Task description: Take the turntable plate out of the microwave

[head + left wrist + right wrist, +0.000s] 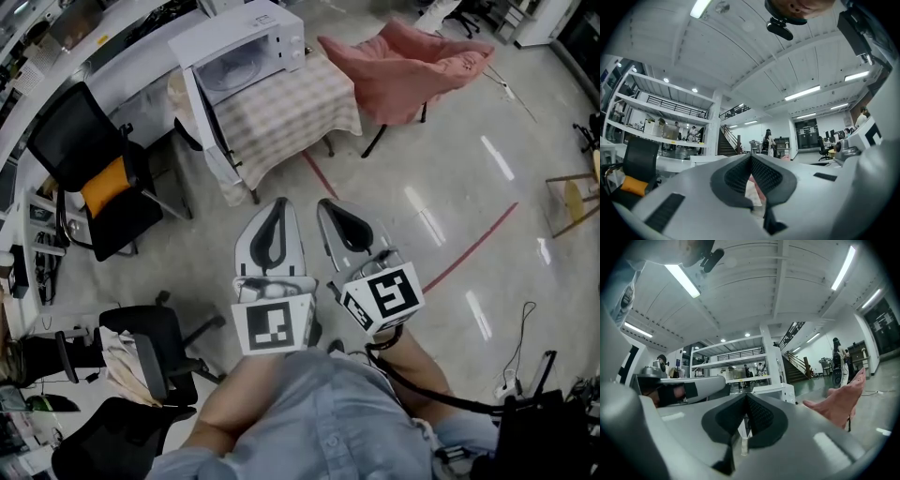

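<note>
The left gripper [278,204] and right gripper [324,206] are held closed and empty, well apart from the open microwave [248,42]. The turntable plate, presumed inside, cannot be made out. It is judged rigid, slippery and breakable, and best gripped at its rim.

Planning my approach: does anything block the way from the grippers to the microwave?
Nothing visible: only bare floor lies between the left gripper, the right gripper and the microwave, whose door looks open.
</note>
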`<state>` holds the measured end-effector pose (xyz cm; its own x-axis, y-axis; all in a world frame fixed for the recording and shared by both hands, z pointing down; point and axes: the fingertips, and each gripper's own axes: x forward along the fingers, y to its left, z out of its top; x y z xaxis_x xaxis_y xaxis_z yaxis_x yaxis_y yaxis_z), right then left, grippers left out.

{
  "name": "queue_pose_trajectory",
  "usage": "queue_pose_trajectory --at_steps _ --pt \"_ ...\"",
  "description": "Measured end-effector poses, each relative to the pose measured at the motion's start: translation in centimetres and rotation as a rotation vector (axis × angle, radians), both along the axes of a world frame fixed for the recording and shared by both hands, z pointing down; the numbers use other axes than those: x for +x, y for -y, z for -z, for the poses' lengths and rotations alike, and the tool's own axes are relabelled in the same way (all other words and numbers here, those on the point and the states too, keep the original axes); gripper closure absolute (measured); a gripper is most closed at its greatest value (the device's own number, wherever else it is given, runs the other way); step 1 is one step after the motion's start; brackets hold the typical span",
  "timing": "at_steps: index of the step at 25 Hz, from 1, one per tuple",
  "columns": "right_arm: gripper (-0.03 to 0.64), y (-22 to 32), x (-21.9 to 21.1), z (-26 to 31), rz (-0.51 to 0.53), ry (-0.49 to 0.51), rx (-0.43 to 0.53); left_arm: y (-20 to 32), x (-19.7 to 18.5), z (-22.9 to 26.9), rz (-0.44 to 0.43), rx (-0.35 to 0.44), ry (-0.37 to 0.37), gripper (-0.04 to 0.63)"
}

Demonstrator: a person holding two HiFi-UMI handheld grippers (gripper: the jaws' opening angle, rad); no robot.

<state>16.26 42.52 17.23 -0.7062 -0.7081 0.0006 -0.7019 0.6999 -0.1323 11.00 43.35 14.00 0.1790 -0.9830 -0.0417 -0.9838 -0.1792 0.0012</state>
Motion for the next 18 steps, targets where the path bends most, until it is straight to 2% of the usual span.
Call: queue_pose_trajectory --at_steps 9,18 --pt "0.615 6.4 -5.5 0.6 0.019 -0.023 0.006 6.0 -4.6 0.1 -0.006 0.002 -0.022 0.588" --pt "0.616 9.9 -6.8 2.2 -0.017 -0.049 0.04 9.7 -6.1 1.2 -0.037 0.034 -0.055 0.588"
